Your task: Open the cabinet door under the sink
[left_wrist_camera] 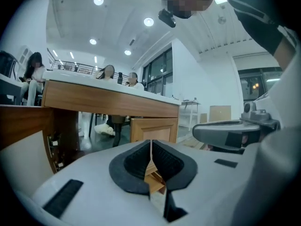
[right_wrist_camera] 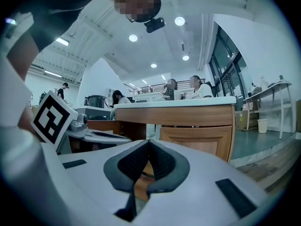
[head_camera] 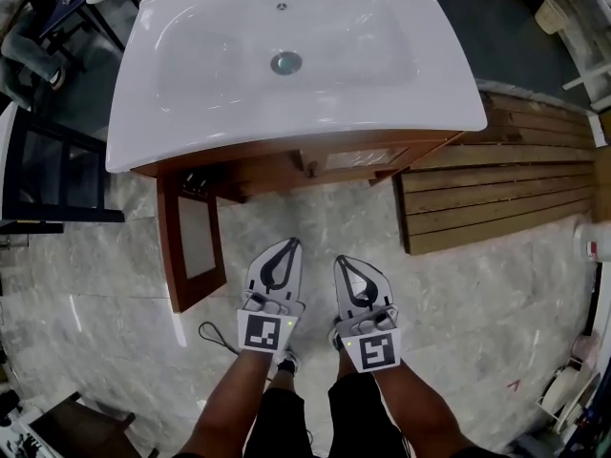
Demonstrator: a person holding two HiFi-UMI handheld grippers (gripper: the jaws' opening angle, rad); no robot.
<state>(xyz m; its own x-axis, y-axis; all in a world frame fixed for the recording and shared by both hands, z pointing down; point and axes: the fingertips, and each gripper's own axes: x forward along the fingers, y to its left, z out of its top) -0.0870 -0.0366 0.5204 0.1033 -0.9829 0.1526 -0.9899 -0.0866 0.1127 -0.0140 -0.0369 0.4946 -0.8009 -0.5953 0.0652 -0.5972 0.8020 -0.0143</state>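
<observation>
Far left, the cabinet door (head_camera: 194,239) under the sink (head_camera: 286,60) stands swung wide open. It is hinged at the cabinet's left front corner and upright. Its leaf runs straight out from the cabinet front, free edge pointing toward the person, and its pale inset panel faces right, into the space where the tools are.

Just right of that leaf, apart from it, is the left gripper (head_camera: 285,244). It points at the cabinet, jaws closed tip to tip with nothing between them, as its own view (left_wrist_camera: 151,143) confirms. The door's free edge sits off its left flank, and a black cord (head_camera: 216,338) lies on the marble floor (head_camera: 458,322) between them.

Alongside, the right gripper (head_camera: 343,260) aims the same way. Its jaws are also pressed together and empty (right_wrist_camera: 147,143), and it is further from the open leaf.

Ahead of both sits the second door (head_camera: 349,158), along the cabinet front. Further right lie wooden planks (head_camera: 496,184).
</observation>
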